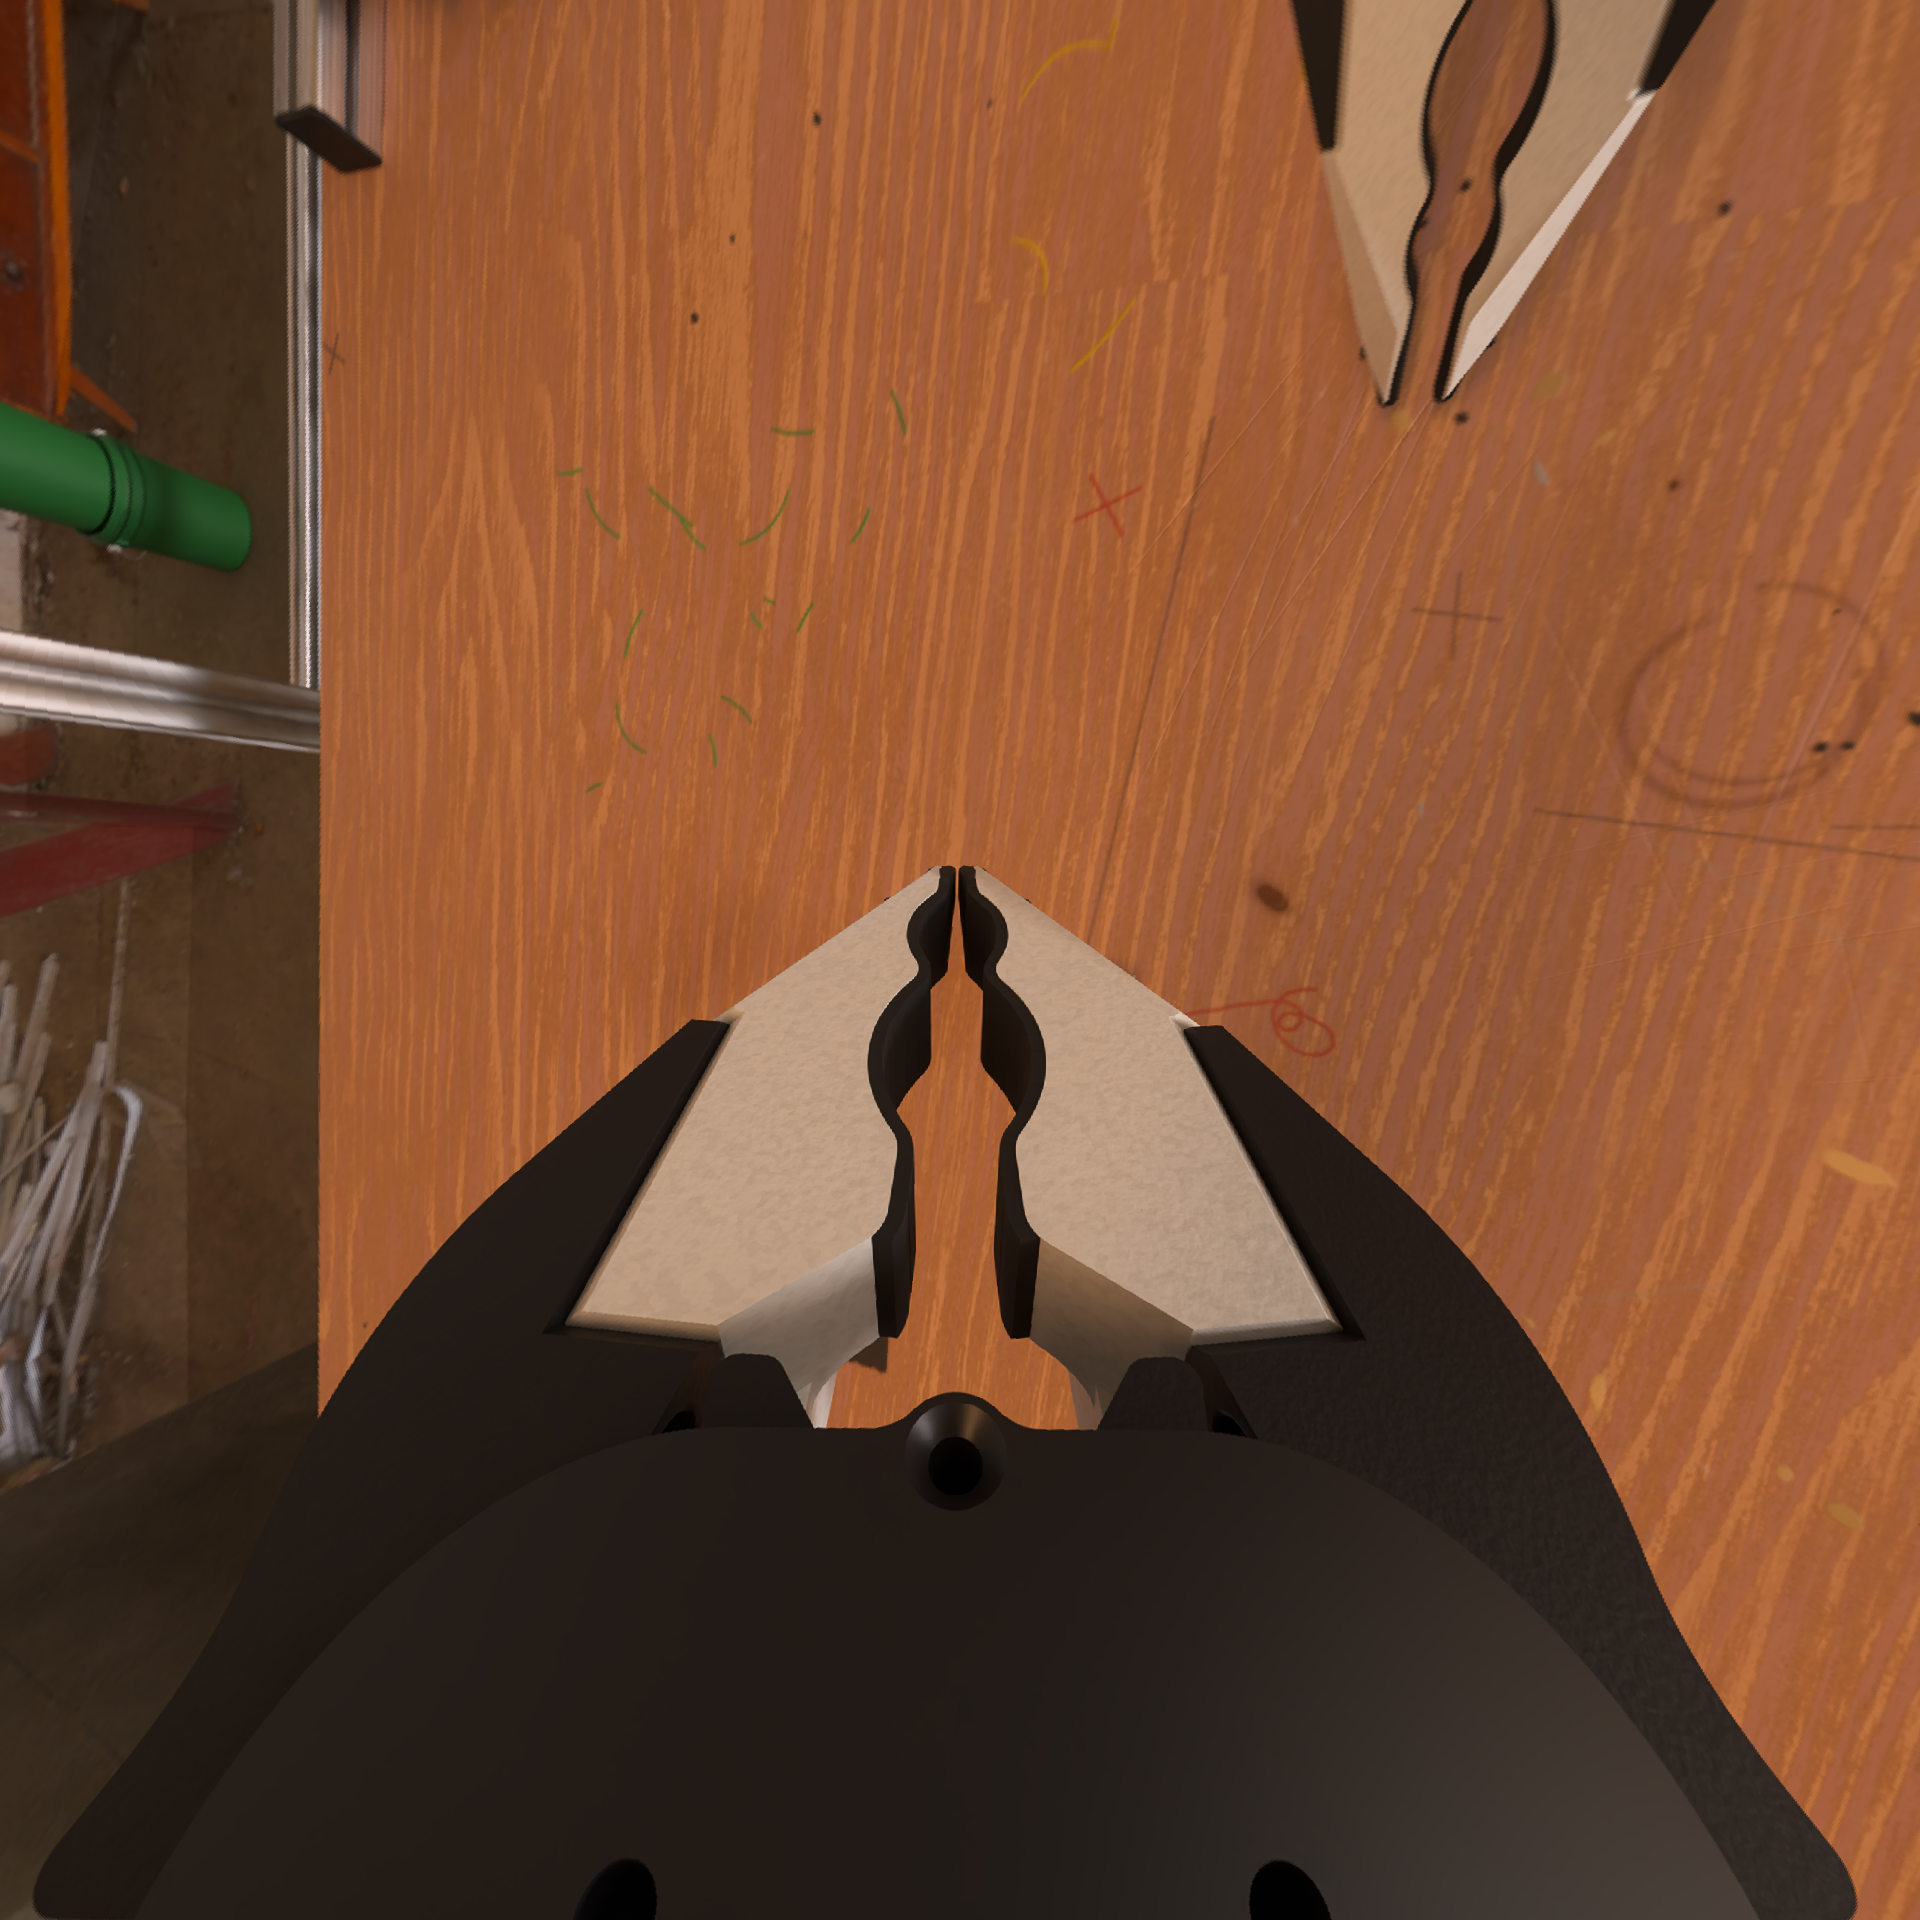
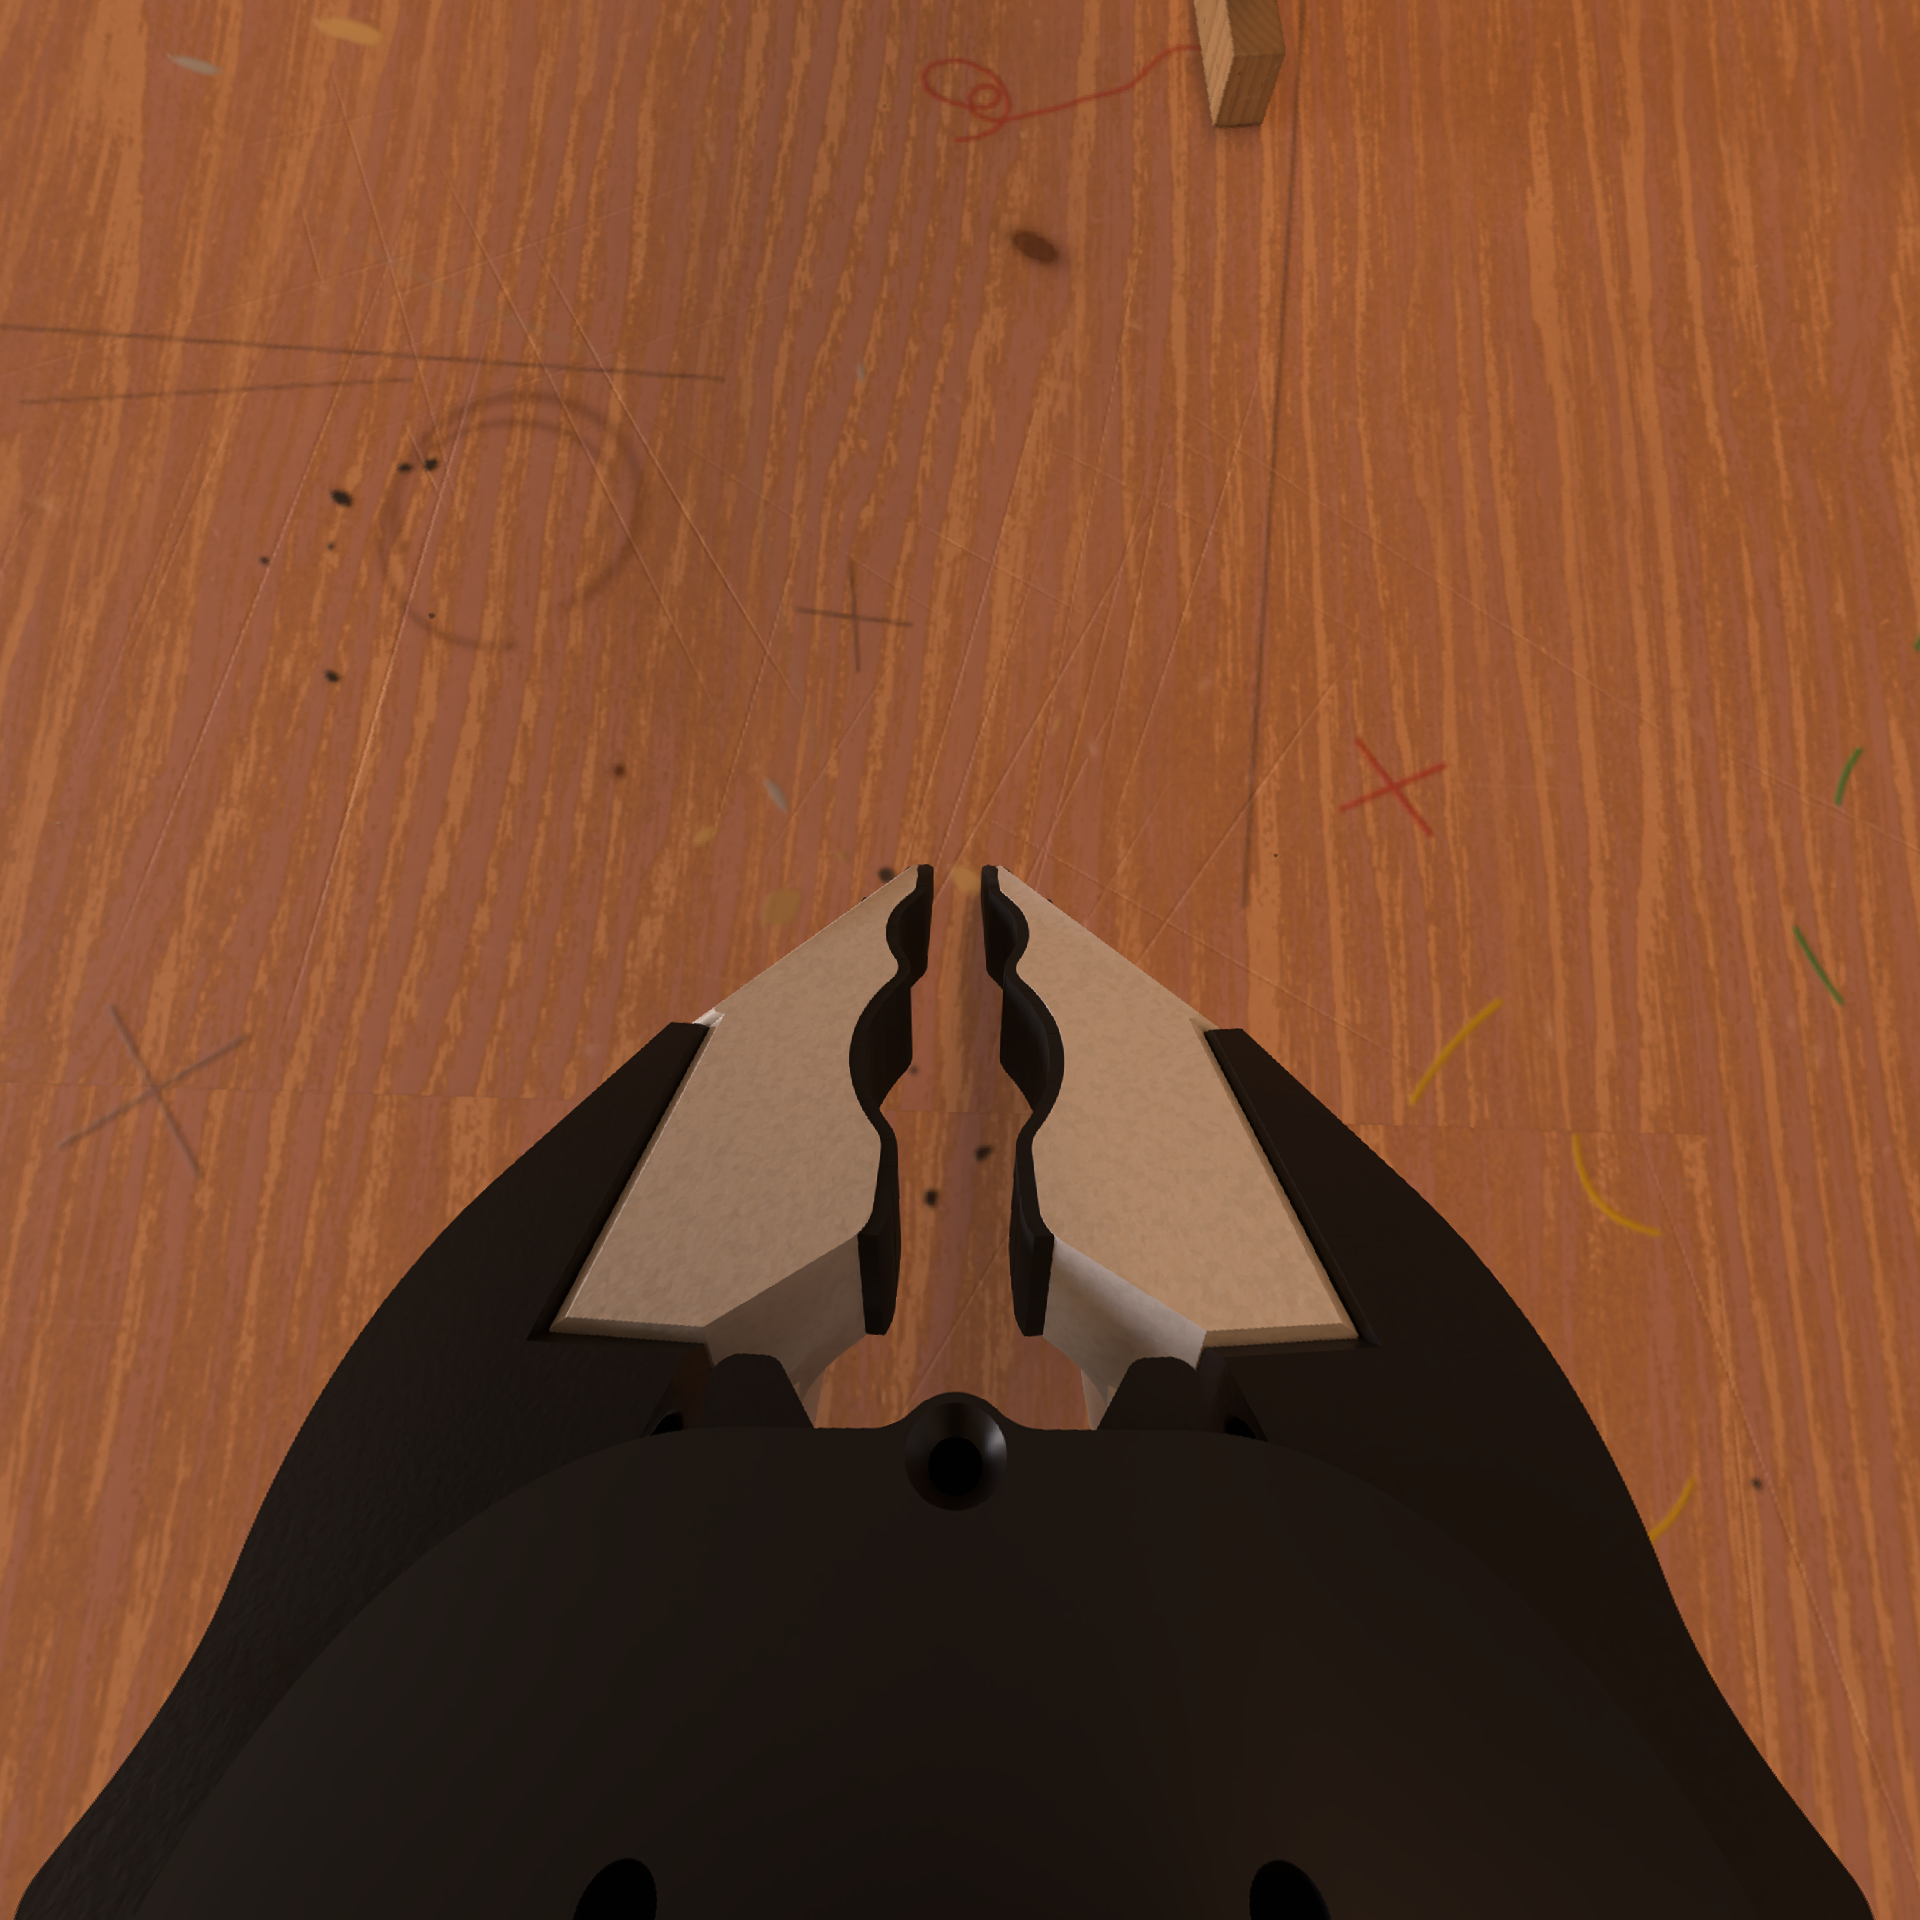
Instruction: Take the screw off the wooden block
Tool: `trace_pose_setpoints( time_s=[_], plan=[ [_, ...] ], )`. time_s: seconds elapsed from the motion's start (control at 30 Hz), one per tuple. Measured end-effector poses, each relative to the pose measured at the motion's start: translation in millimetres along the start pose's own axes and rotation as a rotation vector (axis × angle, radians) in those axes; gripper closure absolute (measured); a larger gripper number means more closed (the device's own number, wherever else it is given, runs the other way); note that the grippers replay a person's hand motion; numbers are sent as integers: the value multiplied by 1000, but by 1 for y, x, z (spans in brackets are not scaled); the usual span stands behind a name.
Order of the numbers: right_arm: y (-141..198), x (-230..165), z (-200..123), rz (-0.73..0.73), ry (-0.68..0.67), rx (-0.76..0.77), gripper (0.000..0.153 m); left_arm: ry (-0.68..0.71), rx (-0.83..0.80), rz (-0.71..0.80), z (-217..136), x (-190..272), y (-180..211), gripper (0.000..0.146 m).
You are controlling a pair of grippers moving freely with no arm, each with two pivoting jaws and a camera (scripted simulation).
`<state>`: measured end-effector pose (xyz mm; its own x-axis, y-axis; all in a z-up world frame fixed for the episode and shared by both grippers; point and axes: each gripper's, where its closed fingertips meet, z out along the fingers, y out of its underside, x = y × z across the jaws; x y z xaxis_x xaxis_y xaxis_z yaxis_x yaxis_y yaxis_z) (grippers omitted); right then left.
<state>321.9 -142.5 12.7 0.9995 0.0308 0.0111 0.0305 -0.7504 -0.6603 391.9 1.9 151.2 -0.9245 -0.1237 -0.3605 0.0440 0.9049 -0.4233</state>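
the wooden block [image 2: 1242,60] appears only at the top edge of the right wrist view, cut off by the frame, so that just a pale end and one side show; the screw cannot be made out on the visible part; the block stands on the desk [image 2: 520,831] just beside a red scribble [image 2: 982,99], well ahead of the right hand-held gripper [image 2: 957,871]; the left wrist view shows no block at all; the left hand-held gripper [image 1: 956,871] has its tips nearly touching, with only a hairline gap, and holds nothing; the right hand-held gripper stands a little wider, a narrow slot between the tips, also empty; the left wrist view alone shows the right hand-held gripper [image 1: 1415,395] from outside, entering from the upper right with its body cut off by the frame, tips close together and pointing toward the desk; whether those tips touch the surface cannot be told; the left wrist view alone also shows the desk's left edge with a metal rail [image 1: 303,416], and beyond it a green pipe [image 1: 135,494], a red beam [image 1: 104,847] and a bundle of white rods [image 1: 52,1195], all partly cut off; the desk is orange-brown wood with streaked grain, marked with a red cross [image 2: 1392,788], a dark ring stain [image 2: 514,520], thin scratches, black specks and short green strokes [image 1: 686,520].
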Motion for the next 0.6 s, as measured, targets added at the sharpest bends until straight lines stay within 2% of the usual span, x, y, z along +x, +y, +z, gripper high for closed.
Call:
trace_pose_setpoints(
  time_s=[0.27, 0.47, 0.6],
  plan=[
    [0, 0, 0, -6, 4, -6, 143, -58, 2, -133, -8, -20, 31, 146],
    [-1, 0, 0, 1, -2, 2, 143, 61, -92, -212, 13, -3, 79, 141],
    [-1, 0, 0, 6, -7, 7, 143, 136, -119, -222, 35, 18, 92, 140]
  ],
)
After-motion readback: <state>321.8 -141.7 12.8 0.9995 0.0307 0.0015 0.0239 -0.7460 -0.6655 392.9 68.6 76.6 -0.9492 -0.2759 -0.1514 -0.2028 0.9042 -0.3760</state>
